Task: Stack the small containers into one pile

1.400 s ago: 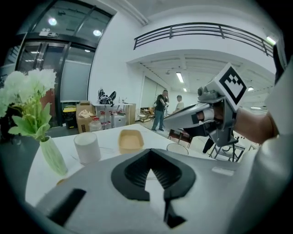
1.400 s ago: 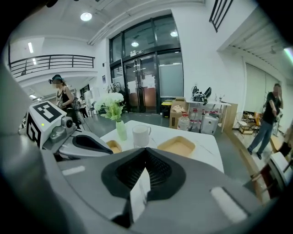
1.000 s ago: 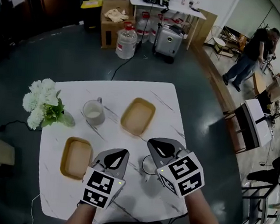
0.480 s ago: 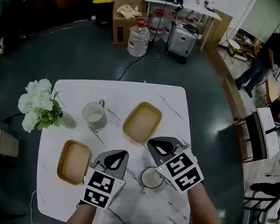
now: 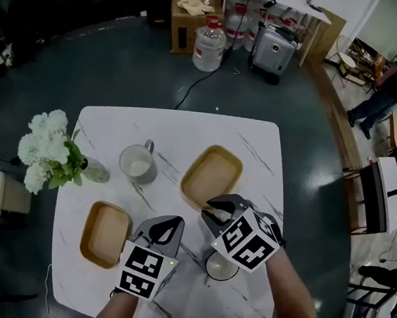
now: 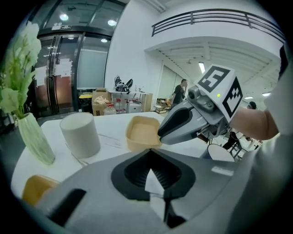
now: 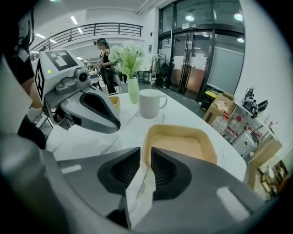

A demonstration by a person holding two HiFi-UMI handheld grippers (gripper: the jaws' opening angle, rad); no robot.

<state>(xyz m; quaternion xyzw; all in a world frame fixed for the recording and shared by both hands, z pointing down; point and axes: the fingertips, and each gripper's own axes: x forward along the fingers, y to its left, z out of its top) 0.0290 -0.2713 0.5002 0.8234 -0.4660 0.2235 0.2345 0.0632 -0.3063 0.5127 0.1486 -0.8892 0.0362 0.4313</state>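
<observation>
My right gripper (image 7: 146, 149) has its jaws a narrow gap apart, with the near rim of the far container (image 7: 183, 141) at their tips. I cannot tell if they touch it. Its long axis runs diagonally away. My left gripper (image 6: 150, 155) is closed and empty, just beside the second container (image 5: 105, 233), which lies lengthwise. The head view shows a cup (image 5: 221, 267) under my right gripper that the right gripper view misses. The table (image 5: 180, 128) is white marble, the floor (image 5: 124, 64) dark.

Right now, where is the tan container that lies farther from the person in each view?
Head view: the farther tan container is right of centre.
Left gripper view: it is at centre, right of the white mug.
Right gripper view: it is low at centre-right, just beyond the jaws.
Shared landmark: the white mug.
</observation>
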